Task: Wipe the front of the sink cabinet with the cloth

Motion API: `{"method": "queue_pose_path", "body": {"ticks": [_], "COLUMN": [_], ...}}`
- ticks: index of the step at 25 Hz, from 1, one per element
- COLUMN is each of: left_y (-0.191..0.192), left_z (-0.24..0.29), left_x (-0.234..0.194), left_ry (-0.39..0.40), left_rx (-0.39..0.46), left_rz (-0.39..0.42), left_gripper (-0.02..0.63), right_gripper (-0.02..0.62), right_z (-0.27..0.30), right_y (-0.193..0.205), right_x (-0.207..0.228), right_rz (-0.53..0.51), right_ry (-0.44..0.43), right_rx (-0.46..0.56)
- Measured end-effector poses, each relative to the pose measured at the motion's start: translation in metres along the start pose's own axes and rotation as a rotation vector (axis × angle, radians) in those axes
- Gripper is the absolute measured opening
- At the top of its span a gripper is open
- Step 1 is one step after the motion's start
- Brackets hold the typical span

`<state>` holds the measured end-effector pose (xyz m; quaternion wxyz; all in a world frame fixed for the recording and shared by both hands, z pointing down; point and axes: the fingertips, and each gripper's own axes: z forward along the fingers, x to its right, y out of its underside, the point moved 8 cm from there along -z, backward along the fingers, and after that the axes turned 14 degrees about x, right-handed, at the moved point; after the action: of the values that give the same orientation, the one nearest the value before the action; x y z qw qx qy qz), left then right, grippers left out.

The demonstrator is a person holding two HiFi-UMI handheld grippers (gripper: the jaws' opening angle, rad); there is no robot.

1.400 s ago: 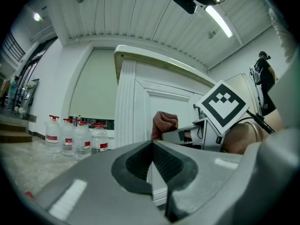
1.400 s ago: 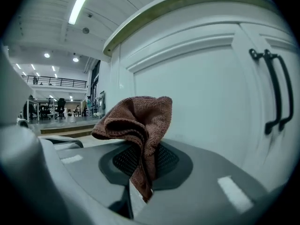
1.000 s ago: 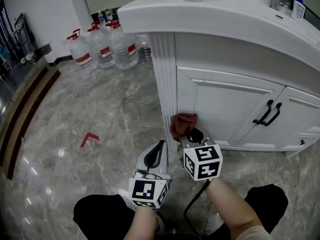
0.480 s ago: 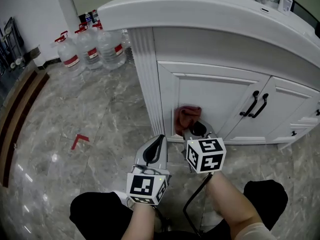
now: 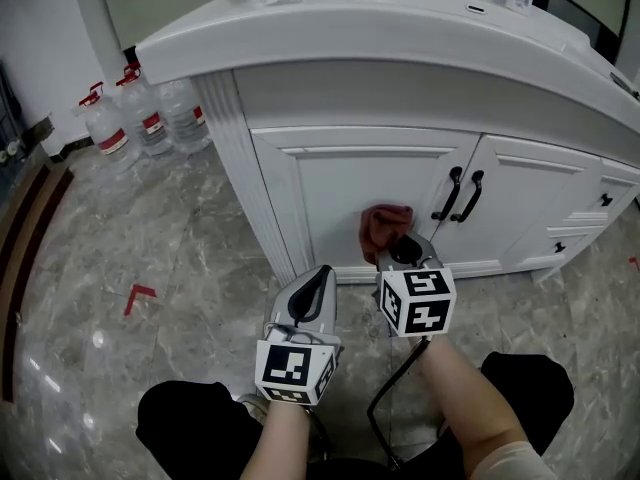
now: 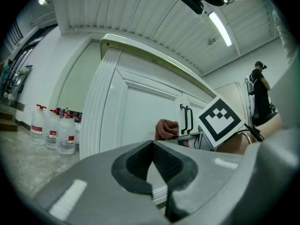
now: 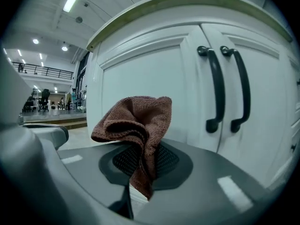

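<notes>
Right tongs (image 7: 139, 168): clamped on brown cloth (image 7: 134, 120) (bunched), cabinet door (image 7: 140, 74) just ahead.
Left tongs (image 6: 151, 159): closed, empty.

A big indoor hall with a washroom corner set up in it: a white sink cabinet (image 5: 380, 188) with black door handles (image 5: 450, 194) stands on a polished marble-look floor (image 5: 150, 238). Large water bottles (image 5: 145, 118) line the wall, a red tape mark (image 5: 138, 294) sits on the floor, strip lights (image 6: 219, 22) run along a slatted ceiling, and a railed upper gallery (image 7: 40, 71) shows behind
</notes>
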<state>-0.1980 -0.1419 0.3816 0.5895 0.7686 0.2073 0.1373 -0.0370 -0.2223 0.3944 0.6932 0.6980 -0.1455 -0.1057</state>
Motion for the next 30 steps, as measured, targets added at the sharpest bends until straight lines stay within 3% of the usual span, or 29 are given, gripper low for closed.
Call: {"method": "queue_pose_path", "body": {"ticks": [3, 8, 13, 30], "left_y": [0.001, 0.006, 0.013, 0.044], "left_z": [0.005, 0.007, 0.003, -0.058], "left_x": [0.011, 0.020, 0.016, -0.083], "left_ry": [0.025, 0.035, 0.024, -0.238], "left_rx": [-0.004, -0.020, -0.031, -0.113], "left_rz": [0.002, -0.004, -0.006, -0.009], "left_gripper": [0.000, 0.000, 0.000, 0.000], "right_gripper": [0.087, 0.088, 0.087, 0.087], "right_z": [-0.010, -0.022, -0.026, 0.042], "right_y": [0.001, 0.006, 0.008, 0.087], "right_x": [0.021, 0.052, 0.049, -0.095], "right_rz": [-0.006, 0.073, 0.045, 0.094], "right_ry": [0.055, 0.100, 0.120, -0.189], "right_rx": [-0.009, -0.039, -0.052, -0.136]}}
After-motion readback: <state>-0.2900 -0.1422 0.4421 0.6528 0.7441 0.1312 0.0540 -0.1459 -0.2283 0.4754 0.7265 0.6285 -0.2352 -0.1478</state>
